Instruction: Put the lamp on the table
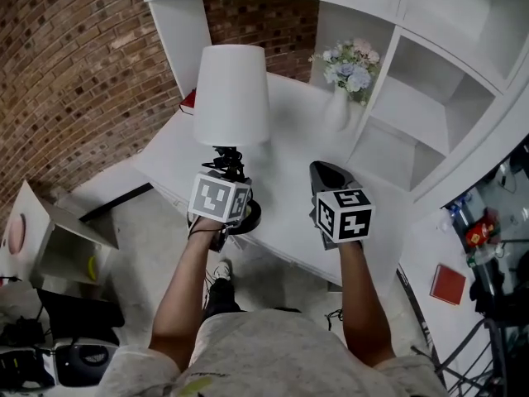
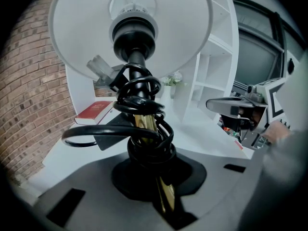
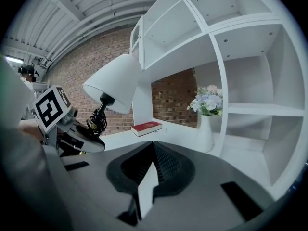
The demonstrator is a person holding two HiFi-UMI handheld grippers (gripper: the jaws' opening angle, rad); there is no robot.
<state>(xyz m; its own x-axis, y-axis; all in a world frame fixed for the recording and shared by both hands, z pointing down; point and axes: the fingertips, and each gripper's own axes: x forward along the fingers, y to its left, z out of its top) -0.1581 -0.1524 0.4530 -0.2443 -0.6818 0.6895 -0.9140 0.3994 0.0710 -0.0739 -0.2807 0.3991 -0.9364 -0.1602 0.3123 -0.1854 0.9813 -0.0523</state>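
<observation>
The table (image 1: 289, 160) lies bare mid-way; vase (image 1: 337, 112) stands back right, red book (image 1: 188, 100) back left.

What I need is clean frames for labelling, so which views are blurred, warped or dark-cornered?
Head view: sharp and evenly lit; only the edges of the shelf unit bow slightly. Left gripper view: strong fisheye with black corners; the lamp is crisp, the right edge smeared. Right gripper view: same fisheye and dark corners, shelves curved, left foreground blurred.
</observation>
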